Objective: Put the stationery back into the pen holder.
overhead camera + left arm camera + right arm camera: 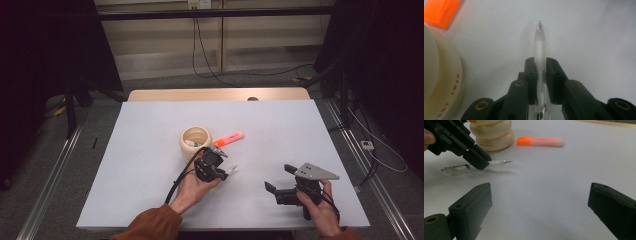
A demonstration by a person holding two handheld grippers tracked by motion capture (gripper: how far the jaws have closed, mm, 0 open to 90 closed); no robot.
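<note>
Pickup step: left claw [539, 65] grips the clear pen [540, 47], with the cup [195, 142] at its 11 o'clock. Right claw [540, 202] gapes empty. Next, probably lift and tip it in.

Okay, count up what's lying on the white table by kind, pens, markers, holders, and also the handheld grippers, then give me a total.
Clear pens: 1, the clear pen clamped in the left gripper
Highlighters: 1, the orange highlighter
Holders: 1, the cream holder, something inside, unclear
Grippers: 2, including the right gripper, open
Total: 5
</note>
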